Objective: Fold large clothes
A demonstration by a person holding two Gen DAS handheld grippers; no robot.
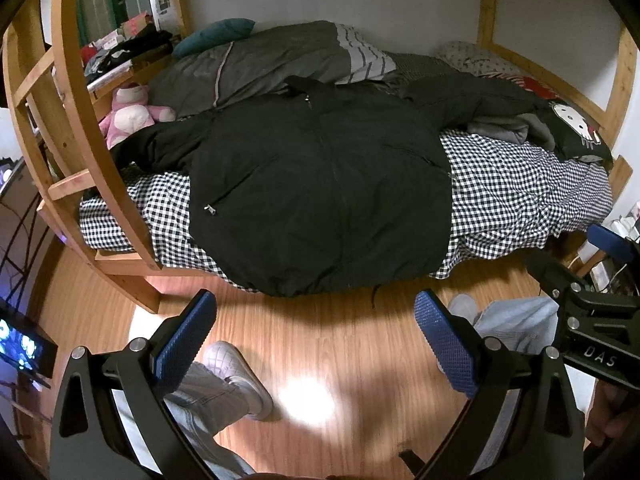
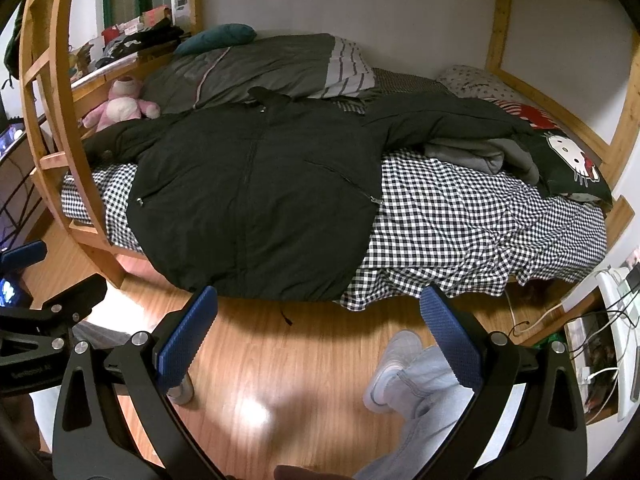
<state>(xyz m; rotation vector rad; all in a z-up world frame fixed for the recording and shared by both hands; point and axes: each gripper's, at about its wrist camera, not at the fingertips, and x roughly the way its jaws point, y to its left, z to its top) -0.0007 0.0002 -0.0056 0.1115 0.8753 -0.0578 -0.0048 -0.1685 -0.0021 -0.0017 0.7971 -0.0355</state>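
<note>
Currently, jacket: black jacket (image 1: 320,184) lies spread, front up and zipped, on the checked sheet (image 1: 520,196) of the bed, hem hanging over the near edge.
Left view only: right claw (image 1: 600,264) seen at right edge; its opening cannot be judged there.
Right view only: cables and white unit (image 2: 612,344) at right; left claw (image 2: 24,256) at left edge.
Left claw, own view (image 1: 316,336): fingers spread wide, holding nothing, over floor.
Right claw, own view (image 2: 320,332): fingers spread wide, empty, short of the bed.

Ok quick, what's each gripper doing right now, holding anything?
Left gripper: open, holding nothing, above the floor short of the black jacket.
Right gripper: open, holding nothing, also short of the jacket.
</note>
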